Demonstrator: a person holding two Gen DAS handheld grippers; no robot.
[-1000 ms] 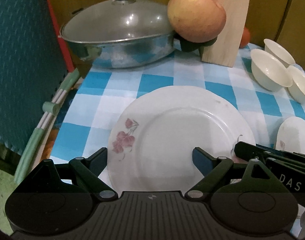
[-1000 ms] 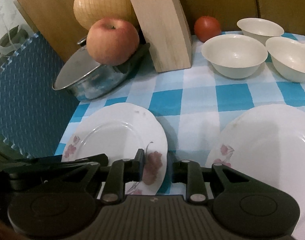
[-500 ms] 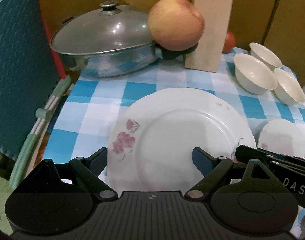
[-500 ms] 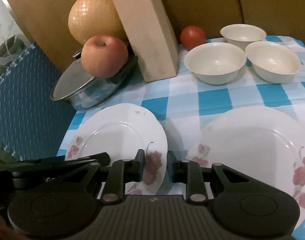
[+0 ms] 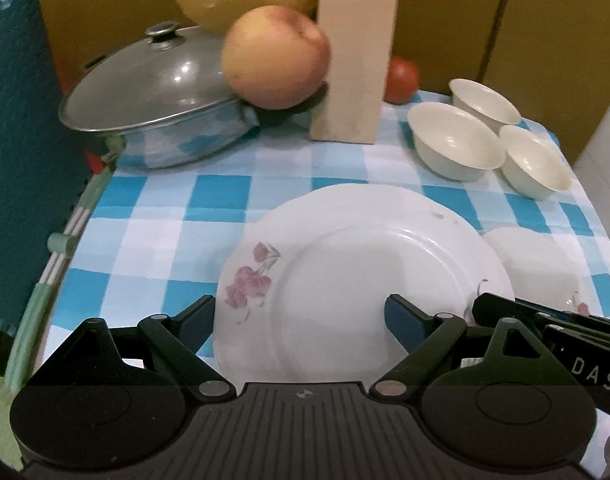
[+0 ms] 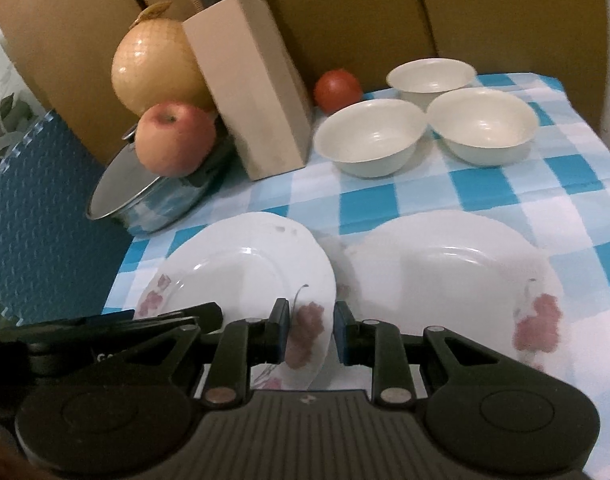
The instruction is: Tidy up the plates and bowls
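Note:
A white plate with pink flowers is lifted off the checked cloth. My right gripper is shut on its right rim, which also shows in the right wrist view. My left gripper is open, its fingers on either side of the plate's near edge. A second flowered plate lies flat on the cloth to the right. Three cream bowls stand in a cluster at the back right.
A lidded steel pan sits at the back left with an apple on its handle. A wooden knife block, a netted pomelo and a tomato stand behind. A teal foam mat walls the left.
Both grippers have risen and pulled back together with the plate; the plate has lifted clear of the cloth and more of the table shows in both views.

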